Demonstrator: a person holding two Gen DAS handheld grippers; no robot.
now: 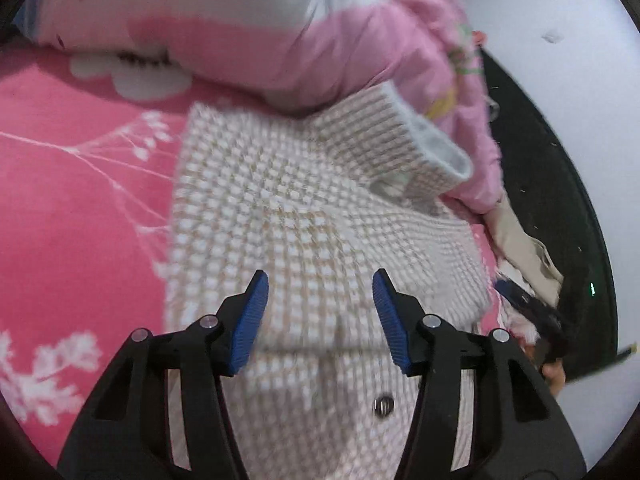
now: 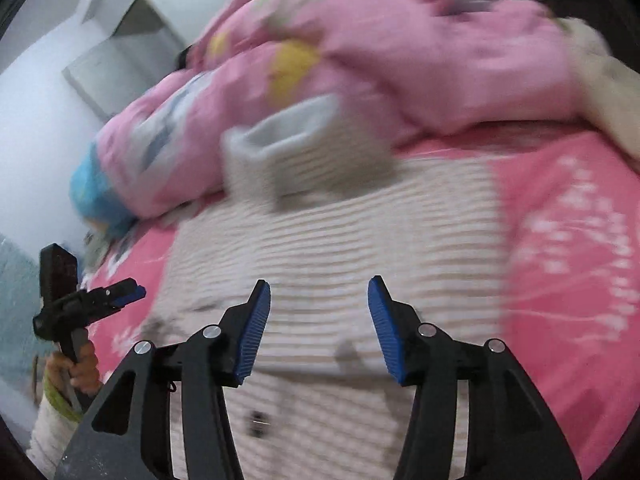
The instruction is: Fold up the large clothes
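Knitwear fills the near ground of both wrist views: a cream waffle-textured cardigan (image 1: 304,216) lies spread flat on the pink bed sheet (image 1: 68,184), button side up, with a dark button (image 1: 384,405) showing close to the camera. The left gripper (image 1: 320,312) hangs over the garment's near part with its jaws wide apart and nothing between them, and the right gripper (image 2: 319,318) does the same, jaws parted and empty; judging by this, both are placed to choose a hem or side edge to pinch rather than to carry anything yet. Further off, a sleeve cuff (image 1: 436,160) with its pale grey lining turned up lies across the far right of the cardigan, probably already brought inward as a fold, though blur makes this uncertain. Beyond it a pink quilt (image 1: 320,52) is heaped at the far side of the bed, touching the cardigan's far edge, seemingly pushed back to leave room.
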